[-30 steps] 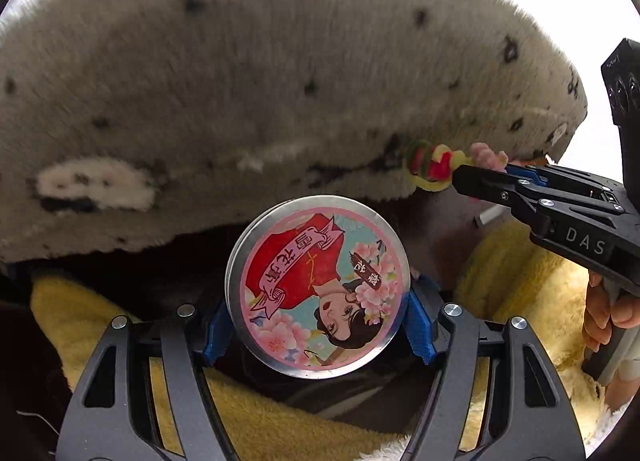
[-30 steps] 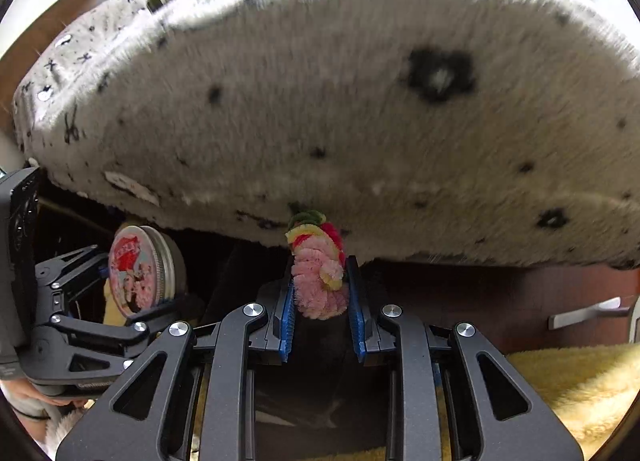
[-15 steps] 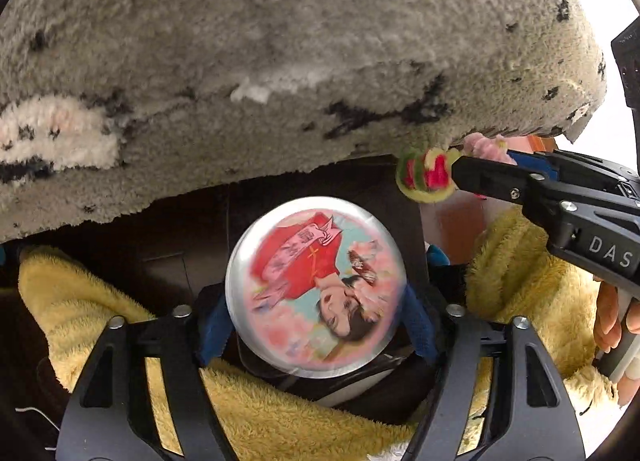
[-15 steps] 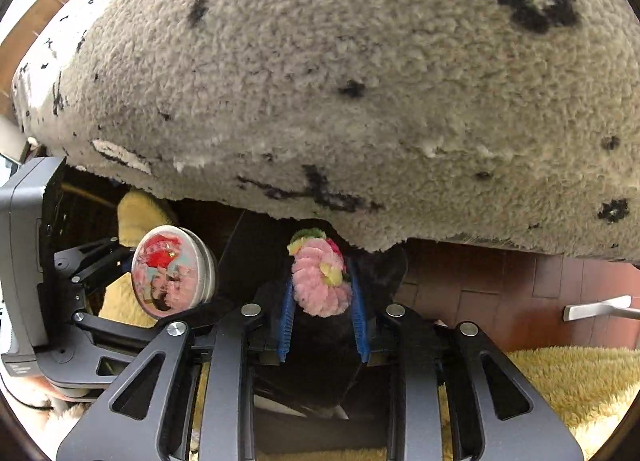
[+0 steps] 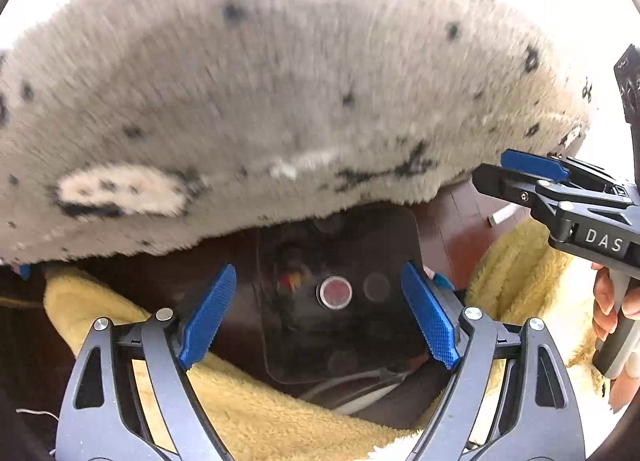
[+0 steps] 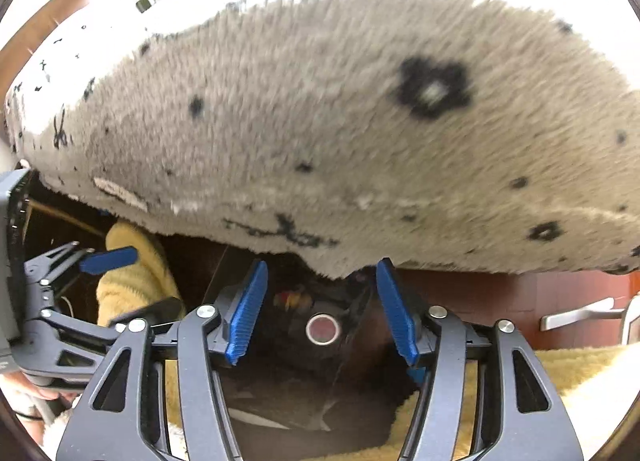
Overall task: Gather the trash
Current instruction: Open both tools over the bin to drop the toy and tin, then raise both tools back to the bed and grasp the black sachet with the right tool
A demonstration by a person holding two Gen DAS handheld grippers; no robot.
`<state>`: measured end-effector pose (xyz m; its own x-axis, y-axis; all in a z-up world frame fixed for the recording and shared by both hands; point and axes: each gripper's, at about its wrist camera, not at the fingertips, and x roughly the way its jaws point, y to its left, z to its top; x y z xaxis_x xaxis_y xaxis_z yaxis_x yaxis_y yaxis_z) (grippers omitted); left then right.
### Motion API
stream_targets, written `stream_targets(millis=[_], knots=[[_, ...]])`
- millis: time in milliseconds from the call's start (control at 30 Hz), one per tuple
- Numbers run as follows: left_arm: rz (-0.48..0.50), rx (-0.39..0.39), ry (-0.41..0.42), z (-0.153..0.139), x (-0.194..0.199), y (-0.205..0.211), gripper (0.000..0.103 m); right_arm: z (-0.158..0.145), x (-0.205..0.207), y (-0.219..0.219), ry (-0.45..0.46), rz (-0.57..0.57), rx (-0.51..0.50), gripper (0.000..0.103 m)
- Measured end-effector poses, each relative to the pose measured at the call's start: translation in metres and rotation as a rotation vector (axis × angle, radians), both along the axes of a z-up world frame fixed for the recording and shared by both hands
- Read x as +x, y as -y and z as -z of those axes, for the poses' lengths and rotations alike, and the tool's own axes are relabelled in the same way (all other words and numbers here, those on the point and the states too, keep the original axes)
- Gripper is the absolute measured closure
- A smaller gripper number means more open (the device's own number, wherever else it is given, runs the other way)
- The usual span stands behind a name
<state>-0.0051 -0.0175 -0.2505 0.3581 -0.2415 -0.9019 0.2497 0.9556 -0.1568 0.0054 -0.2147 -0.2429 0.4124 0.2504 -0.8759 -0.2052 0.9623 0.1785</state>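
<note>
Both drops done. A second ago my left tool point(image 5: 320, 313) held the round tin point(image 5: 334, 292) and my right tool point(image 6: 320, 307) the pink pompom; now both stand wide and empty. Tin lies in the dark bin point(image 5: 344, 325), centre of frame, below the spotted fleece blanket point(image 5: 280, 93). Colourful blur beside it point(image 6: 291, 300) is probably the pompom. Judgement: this pair collected; look for further trash.
</note>
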Motion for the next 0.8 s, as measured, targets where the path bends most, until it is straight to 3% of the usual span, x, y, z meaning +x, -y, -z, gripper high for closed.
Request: stream_targets(millis=[433, 800], knots=[[-0.031, -0.008, 0.228, -0.095, -0.017, -0.017, 0.021, -0.072, -0.004, 0.02, 0.209, 0.028, 0.02, 0.038], [-0.085, 0.03, 0.346, -0.121, 0.003, -0.02, 0.02, -0.106, 0.016, 0.024, 0.331, 0.087, 0.025, 0.036]])
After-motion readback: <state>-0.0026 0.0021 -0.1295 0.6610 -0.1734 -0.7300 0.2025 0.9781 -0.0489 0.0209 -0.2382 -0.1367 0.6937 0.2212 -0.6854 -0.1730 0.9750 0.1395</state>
